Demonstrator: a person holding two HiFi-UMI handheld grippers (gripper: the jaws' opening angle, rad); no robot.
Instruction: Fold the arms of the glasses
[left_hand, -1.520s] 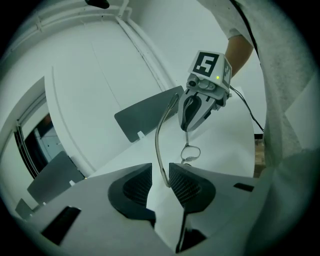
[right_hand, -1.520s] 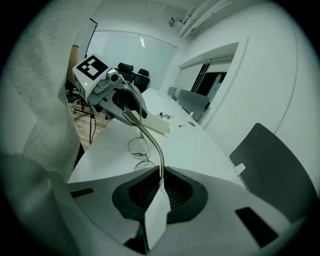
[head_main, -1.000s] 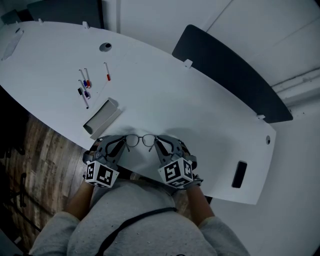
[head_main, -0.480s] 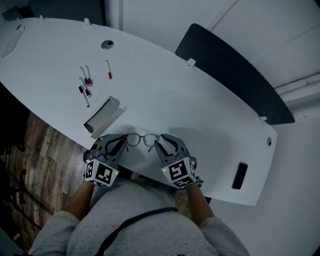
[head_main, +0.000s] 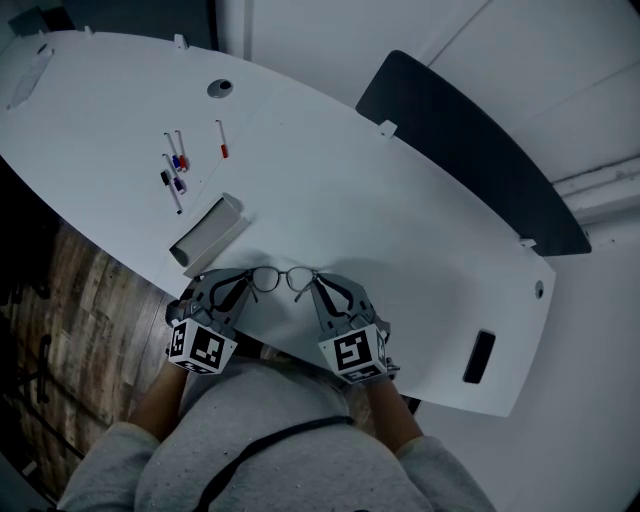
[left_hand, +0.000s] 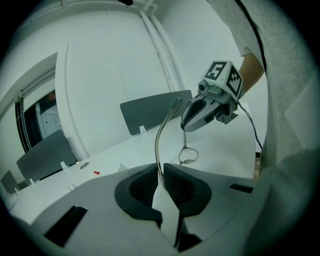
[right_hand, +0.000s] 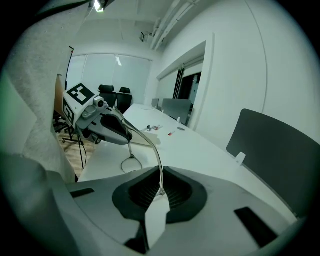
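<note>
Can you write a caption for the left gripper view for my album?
The left gripper pinches one arm of the glasses over the white table.

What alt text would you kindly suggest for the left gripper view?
The left gripper pinches one thin arm of the glasses; ahead, the right gripper is closing its jaws on the other arm, a lens hanging beneath, white table behind.
</note>
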